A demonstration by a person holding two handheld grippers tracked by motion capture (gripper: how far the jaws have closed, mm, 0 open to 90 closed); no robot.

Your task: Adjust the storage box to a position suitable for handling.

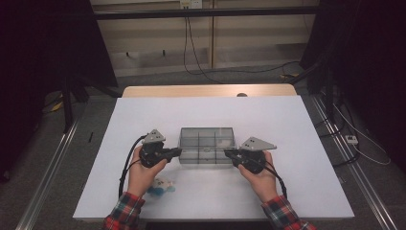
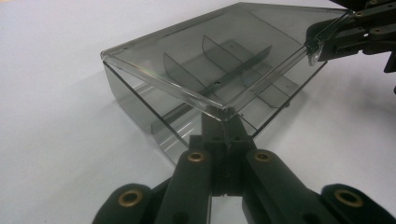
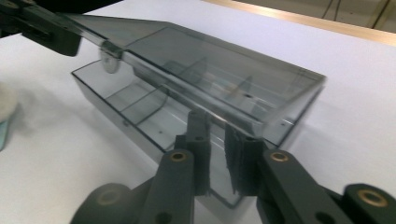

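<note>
High view: smoky clear plastic compartment box (image 1: 207, 145) near the middle of the white worktop (image 1: 287, 124), flat and oblong, split by thin dividers into small cells. Left gripper (image 1: 178, 152) at its left end, right gripper (image 1: 228, 154) at its right end, both reaching inward at the near edge. Small blue-and-white thing (image 1: 161, 186) just beside the left hand (image 1: 142, 173), too blurred to name.

Left gripper view: box (image 2: 154, 88) seen from a corner, hinged lid (image 2: 224, 56) tilted up off the tray, curved dividers showing through the grey-tinted plastic. Left gripper (image 2: 223, 126) clamped tight on the lid's near corner. Right gripper (image 2: 322, 44) at the far corner of the lid's edge.

Right gripper view: lid (image 3: 210, 60) raised over the open tray (image 3: 140, 107), compartments visible beneath. Right gripper (image 3: 217, 140) narrowly parted, lid edge between the pads, a thin gap showing; contact not clear.
</note>
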